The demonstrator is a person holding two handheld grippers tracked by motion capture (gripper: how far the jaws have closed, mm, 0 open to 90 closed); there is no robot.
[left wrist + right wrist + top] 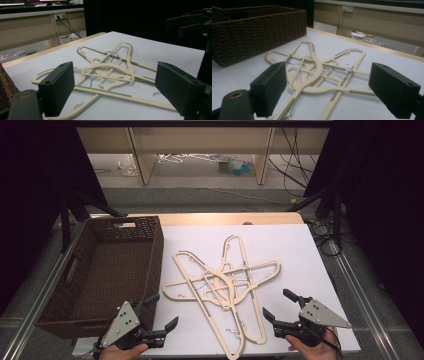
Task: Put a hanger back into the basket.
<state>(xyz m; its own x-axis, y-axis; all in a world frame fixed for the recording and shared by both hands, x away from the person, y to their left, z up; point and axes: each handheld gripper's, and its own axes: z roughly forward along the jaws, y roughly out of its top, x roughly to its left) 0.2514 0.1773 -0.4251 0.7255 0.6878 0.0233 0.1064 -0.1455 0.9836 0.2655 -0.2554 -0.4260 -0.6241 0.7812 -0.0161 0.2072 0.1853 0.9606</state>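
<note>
Both tools spread wide, left tool [161, 316] and right tool [278, 306] flanking the hangers [220, 282]; I'd pinch one top hanger's bar only, beside the basket [150, 265].

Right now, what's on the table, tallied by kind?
Cream hangers: 3, crossed in one pile
Brown wicker basket: 1
White sheet under the hangers: 1
Tongs: 2, left and right, both open and holding nothing
Total: 7
</note>
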